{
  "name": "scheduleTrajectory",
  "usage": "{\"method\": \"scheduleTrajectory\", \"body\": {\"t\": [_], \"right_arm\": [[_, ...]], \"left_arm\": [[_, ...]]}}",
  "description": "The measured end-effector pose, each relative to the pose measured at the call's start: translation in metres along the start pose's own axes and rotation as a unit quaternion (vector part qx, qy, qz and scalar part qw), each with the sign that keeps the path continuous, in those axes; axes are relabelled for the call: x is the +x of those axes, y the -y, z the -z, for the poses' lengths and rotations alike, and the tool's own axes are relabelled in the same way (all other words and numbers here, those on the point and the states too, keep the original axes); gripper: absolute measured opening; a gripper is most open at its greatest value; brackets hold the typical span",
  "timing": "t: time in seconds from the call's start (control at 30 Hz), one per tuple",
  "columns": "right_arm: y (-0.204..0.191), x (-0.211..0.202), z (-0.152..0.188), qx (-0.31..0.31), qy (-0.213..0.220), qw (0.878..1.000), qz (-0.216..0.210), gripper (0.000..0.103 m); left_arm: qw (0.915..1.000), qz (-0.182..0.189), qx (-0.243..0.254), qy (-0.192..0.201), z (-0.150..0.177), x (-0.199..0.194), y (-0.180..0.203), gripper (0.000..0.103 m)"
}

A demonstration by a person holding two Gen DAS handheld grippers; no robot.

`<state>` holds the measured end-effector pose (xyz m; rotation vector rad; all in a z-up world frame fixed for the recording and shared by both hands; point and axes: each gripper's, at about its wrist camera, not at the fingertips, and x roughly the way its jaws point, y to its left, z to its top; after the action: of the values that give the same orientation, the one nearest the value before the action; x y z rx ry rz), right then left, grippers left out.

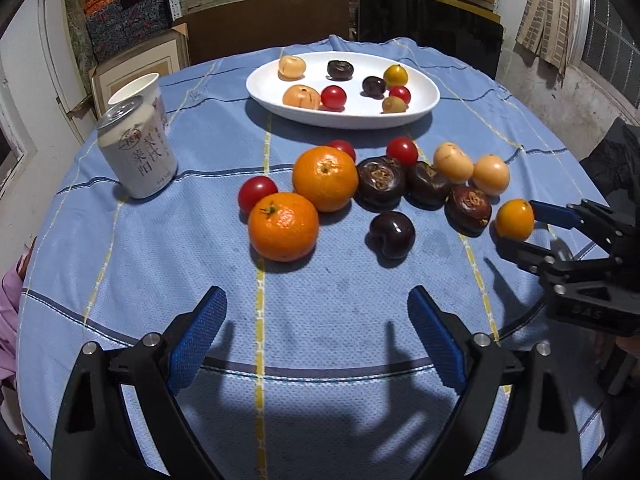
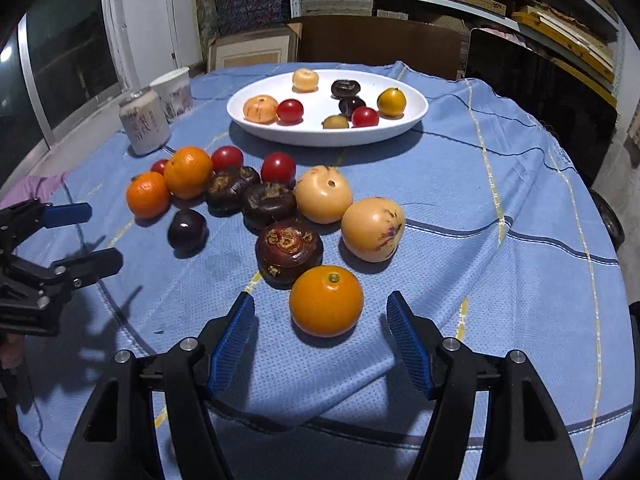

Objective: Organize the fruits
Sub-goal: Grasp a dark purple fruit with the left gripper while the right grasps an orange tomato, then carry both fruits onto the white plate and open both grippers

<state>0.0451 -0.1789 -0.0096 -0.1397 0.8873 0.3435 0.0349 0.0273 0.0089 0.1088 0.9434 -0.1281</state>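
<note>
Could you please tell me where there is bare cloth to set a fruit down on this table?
Free: the near strip of tablecloth between the left gripper and the oranges, and the cloth right of the white plate and pale fruits. Crowded: the fruit cluster before the plate, and the corner by the can and cup.

Blue-clothed table [image 1: 320, 320]: fruits [image 1: 326, 178], plate [image 1: 420, 112], can [image 1: 138, 152]

The left gripper [image 1: 316, 332] fills the bottom of its own view, with its blue pads wide apart and nothing between them. The right gripper [image 2: 320, 340] points down from the lower edge, jaws apart, not gripping anything.
</note>
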Motion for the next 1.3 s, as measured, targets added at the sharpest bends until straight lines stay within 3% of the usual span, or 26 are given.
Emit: {"method": "scheduleTrajectory", "body": {"t": [0.13,0.2,0.23,0.53,0.87,1.03,1.17,1.3], "right_arm": [[-0.002,0.005,0.0,-0.006,-0.005,1.0,0.003,0.067],[-0.002,0.007,0.0,-0.007,-0.004,1.0,0.006,0.041],[-0.001,0.007,0.001,-0.003,-0.004,1.0,0.003,0.038],[0.02,-0.009,0.007,0.049,0.031,0.997,-0.041,0.038],[0.024,-0.016,0.009,0.058,0.053,0.995,-0.063,0.038],[0.022,-0.018,0.009,0.049,0.056,0.995,-0.068,0.038],[0.021,-0.018,0.009,0.048,0.055,0.995,-0.073,0.038],[0.021,-0.014,0.01,0.049,0.048,0.994,-0.08,0.038]], "left_arm": [[1.0,0.006,-0.001,-0.007,-0.002,0.002,0.003,0.09],[0.9999,0.009,-0.002,-0.011,-0.003,0.003,0.005,0.09],[0.9998,0.012,-0.003,-0.014,-0.003,0.004,0.006,0.09],[0.9982,0.031,-0.024,-0.046,-0.014,0.018,0.022,0.09],[0.9974,0.027,-0.037,-0.056,-0.028,0.035,0.035,0.089],[0.9957,0.037,-0.041,-0.075,-0.036,0.05,0.039,0.067],[0.9956,0.036,-0.045,-0.074,-0.04,0.054,0.041,0.061],[0.9965,0.033,-0.043,-0.064,-0.044,0.055,0.042,0.031]]}}
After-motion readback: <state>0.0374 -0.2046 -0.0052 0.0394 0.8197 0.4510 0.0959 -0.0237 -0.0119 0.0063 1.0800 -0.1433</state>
